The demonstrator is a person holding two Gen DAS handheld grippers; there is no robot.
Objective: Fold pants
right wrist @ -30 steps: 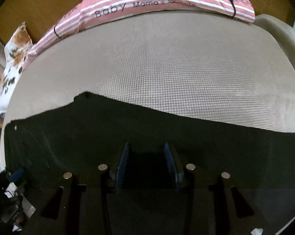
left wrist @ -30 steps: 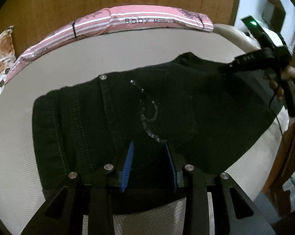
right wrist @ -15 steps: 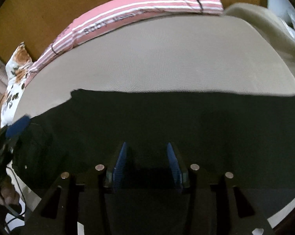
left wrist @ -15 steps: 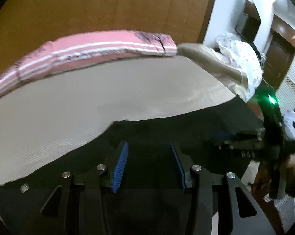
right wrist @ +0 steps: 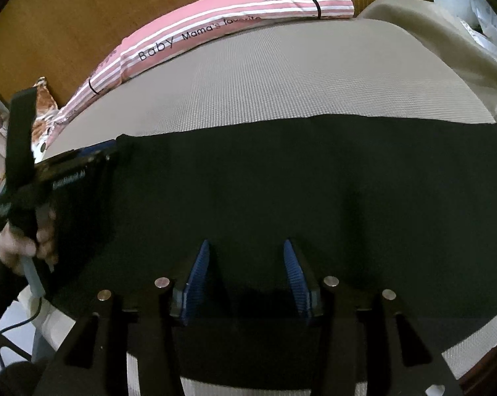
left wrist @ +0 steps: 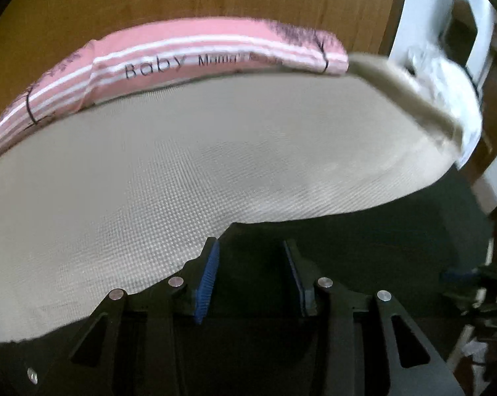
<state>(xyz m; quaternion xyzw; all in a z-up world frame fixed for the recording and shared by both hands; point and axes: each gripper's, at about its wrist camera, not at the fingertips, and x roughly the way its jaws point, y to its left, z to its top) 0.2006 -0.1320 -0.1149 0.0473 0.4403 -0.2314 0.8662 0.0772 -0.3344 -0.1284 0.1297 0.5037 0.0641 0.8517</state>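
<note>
The black pants (right wrist: 281, 181) lie flat across the beige bed cover, stretching from left to right in the right wrist view. My right gripper (right wrist: 246, 247) is open, its blue pads over the near edge of the cloth, holding nothing. My left gripper (left wrist: 251, 247) is open over the pants (left wrist: 364, 247) near a jutting edge of the cloth. The left gripper also shows in the right wrist view (right wrist: 93, 155) at the pants' left end, held by a hand; its jaws are not clear there.
A pink striped pillow (left wrist: 189, 56) lies along the wooden headboard. A beige blanket (right wrist: 446, 33) is bunched at the bed's right side. A floral cushion (right wrist: 43, 112) sits at the far left. The bed's near edge (right wrist: 473, 340) drops off at lower right.
The left gripper has swung away from the waistband and pocket area toward the pants' far edge; its view now shows mostly bare bed cover. The right gripper shifted slightly, with more pants spread before it.
</note>
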